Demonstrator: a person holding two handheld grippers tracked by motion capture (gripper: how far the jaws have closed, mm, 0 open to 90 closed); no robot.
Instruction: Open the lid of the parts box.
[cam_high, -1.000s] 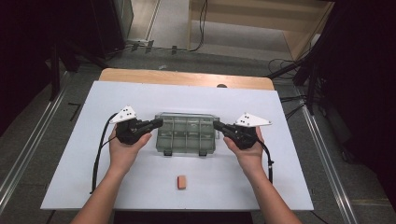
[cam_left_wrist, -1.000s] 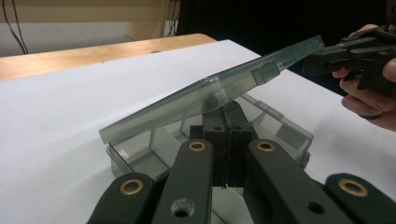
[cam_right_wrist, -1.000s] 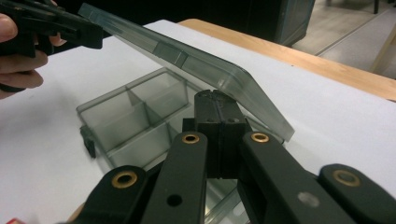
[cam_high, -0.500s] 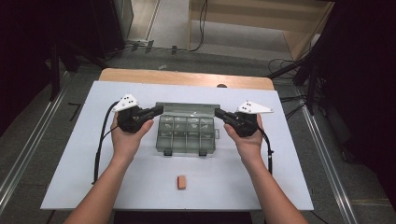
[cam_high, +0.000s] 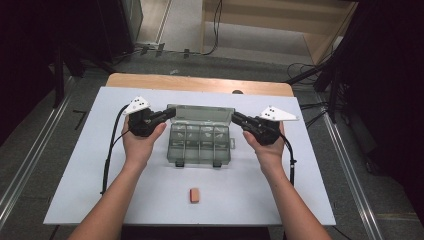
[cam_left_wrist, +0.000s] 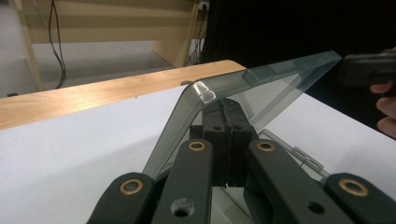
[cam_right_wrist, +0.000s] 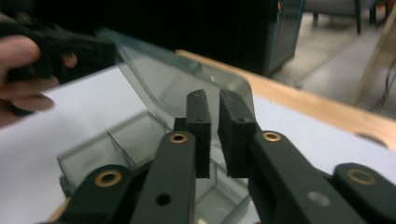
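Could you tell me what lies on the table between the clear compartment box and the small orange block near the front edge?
Nothing: in the high view, only bare white tabletop separates the compartment box from the orange block.

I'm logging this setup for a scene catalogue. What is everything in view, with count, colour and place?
Compartment box: one, clear grey plastic, middle of the white table top, open.
Box lid: one, clear grey, raised at the far side of the box, between the two grippers.
Small block: one, orange-pink, near edge of the table top, in front of the box.
White table top: one, white, under everything.
Wooden edge: one, light wood, along the far side of the table.
Cables: several, black, on the floor beyond the table.
Left gripper: one, black, at the lid's left corner, jaws shut.
Right gripper: one, black, at the lid's right corner, jaws slightly parted.
Hands: two, holding the grippers.
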